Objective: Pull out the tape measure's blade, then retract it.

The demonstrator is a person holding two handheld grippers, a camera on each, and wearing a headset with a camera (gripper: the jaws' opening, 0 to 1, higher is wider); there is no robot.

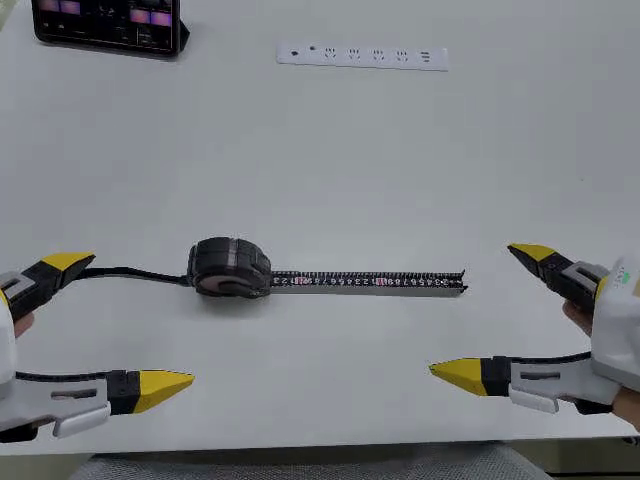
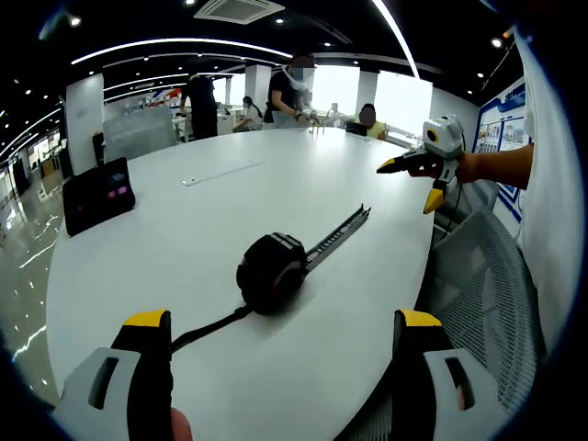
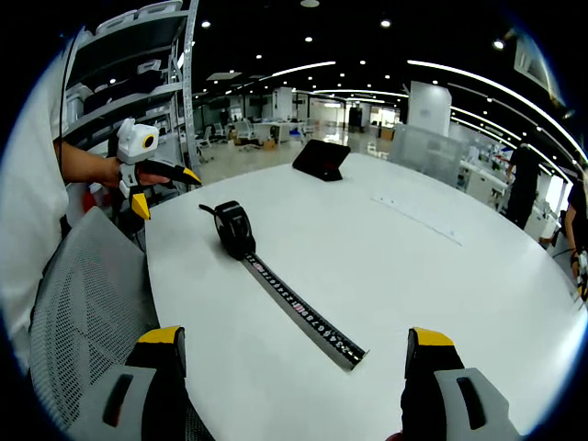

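Head view: blade [image 1: 370, 282] is seen extended on the table [image 1: 400, 150]; left hand-held gripper [image 1: 140, 319] and right hand-held gripper [image 1: 471, 309] are held released, judged ready for retraction.

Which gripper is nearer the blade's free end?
The right gripper, open beside the far end of the blade; the left gripper, also open, sits on the case side, by the black strap.

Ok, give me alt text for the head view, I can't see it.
A black tape measure lies on the white table with its blade pulled out to the right. The open left gripper and open right gripper flank it, touching nothing; a power strip and tablet sit beyond.
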